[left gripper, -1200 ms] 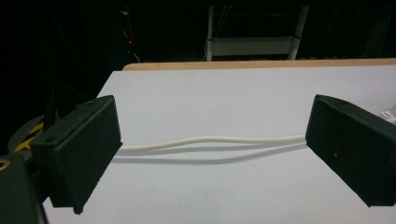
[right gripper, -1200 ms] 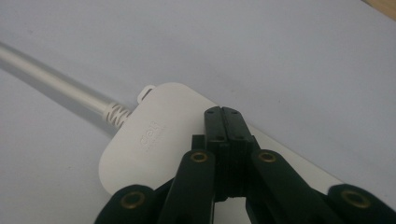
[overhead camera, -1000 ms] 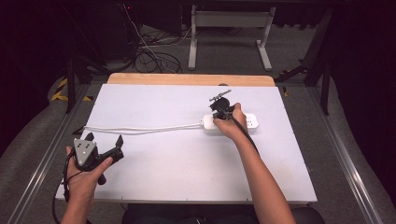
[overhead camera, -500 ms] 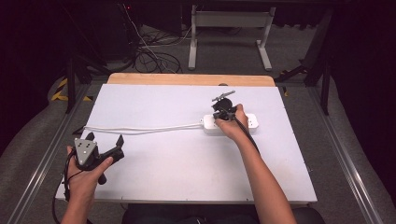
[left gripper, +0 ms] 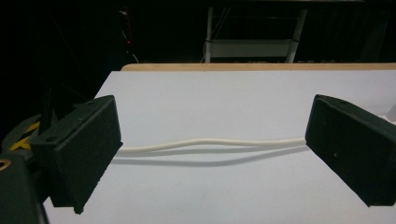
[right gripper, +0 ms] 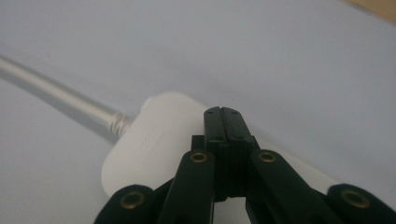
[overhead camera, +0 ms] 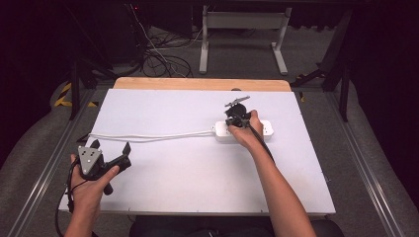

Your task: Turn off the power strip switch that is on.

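The strip (overhead camera: 244,131), a white power strip, lay flat on the table (overhead camera: 197,182) toward its right edge, about midway between the far and near edges, with its cord (overhead camera: 148,136) running from its left end toward the table's left edge. The right gripper (overhead camera: 236,118) was down on the strip's left part, its jaws pressed together with nothing between them; in the right gripper view the closed tips (right gripper: 223,122) sat on or just over the strip's rounded end (right gripper: 154,144), near where the cord (right gripper: 51,95) came out. Whether they were pushing a switch could not be told. The left gripper (overhead camera: 109,154) hung near the near-left corner, well apart from the strip, its jaws spread wide and empty, the cord (left gripper: 210,142) lying on the table beyond them. By this showing the right gripper was at the strip and at work there, seemingly mid-press; no plug was seen in the strip, and the left gripper had taken no part.
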The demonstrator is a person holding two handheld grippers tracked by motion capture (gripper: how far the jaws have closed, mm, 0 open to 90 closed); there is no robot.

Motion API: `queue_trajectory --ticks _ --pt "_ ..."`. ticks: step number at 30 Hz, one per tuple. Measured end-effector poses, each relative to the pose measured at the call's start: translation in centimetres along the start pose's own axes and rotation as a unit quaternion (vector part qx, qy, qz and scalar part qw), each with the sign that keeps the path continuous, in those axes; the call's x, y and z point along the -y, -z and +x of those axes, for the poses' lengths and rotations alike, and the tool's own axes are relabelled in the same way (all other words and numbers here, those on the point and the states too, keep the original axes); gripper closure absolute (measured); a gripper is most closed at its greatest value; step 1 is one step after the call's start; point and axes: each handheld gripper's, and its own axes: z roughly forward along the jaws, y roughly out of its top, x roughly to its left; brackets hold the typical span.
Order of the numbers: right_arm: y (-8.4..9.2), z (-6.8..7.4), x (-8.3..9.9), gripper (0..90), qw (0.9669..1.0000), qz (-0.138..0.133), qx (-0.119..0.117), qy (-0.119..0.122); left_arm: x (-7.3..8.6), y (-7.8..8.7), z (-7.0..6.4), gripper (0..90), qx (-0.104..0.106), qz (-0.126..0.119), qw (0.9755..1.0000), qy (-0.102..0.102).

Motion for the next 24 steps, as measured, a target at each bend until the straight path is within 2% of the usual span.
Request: queue_trajectory --ticks 9,12,13,14,16,17,18,20,21,24 --pt "0.1 -0.1 -0.1 90.0 0.9999 0.002 -0.007 -0.007 0.0 0.1 0.0 4.1 0.000 -0.002 1.0000 0.002" --pt "0.3 -0.2 0.0 90.0 0.9999 -0.011 -0.002 -0.008 0.0 0.0 0.1 4.2 0.001 -0.002 1.0000 0.000" --pt "0.8 -0.4 0.1 90.0 0.9996 -0.026 0.002 -0.008 0.0 -0.1 0.0 4.2 0.001 -0.002 1.0000 0.002" --pt "0.8 -0.4 0.1 90.0 0.9996 -0.026 0.002 -0.008 0.0 -0.1 0.0 4.2 0.001 -0.002 1.0000 0.002" --pt "1.9 -0.8 0.2 90.0 0.9986 -0.053 -0.003 -0.007 0.0 -0.1 0.1 4.2 0.002 -0.001 1.0000 0.000" --pt "1.9 -0.8 0.2 90.0 0.9986 -0.053 -0.003 -0.007 0.0 -0.1 0.0 4.2 0.002 0.000 1.0000 0.000" --pt "2.7 -1.1 0.3 90.0 0.9969 -0.077 -0.010 -0.008 0.0 -0.1 0.0 4.2 0.002 0.000 1.0000 -0.001" --pt "3.2 -1.3 0.3 90.0 0.9960 -0.088 -0.013 -0.011 0.0 -0.1 0.0 4.2 0.002 0.000 1.0000 -0.001" --pt "4.1 -1.5 0.5 90.0 0.9934 -0.112 -0.021 -0.013 0.0 -0.1 0.0 4.2 0.002 -0.002 1.0000 0.001" --pt "5.0 -1.8 0.7 90.0 0.9908 -0.132 -0.027 -0.016 0.0 -0.1 0.1 4.2 0.001 -0.003 1.0000 0.004"
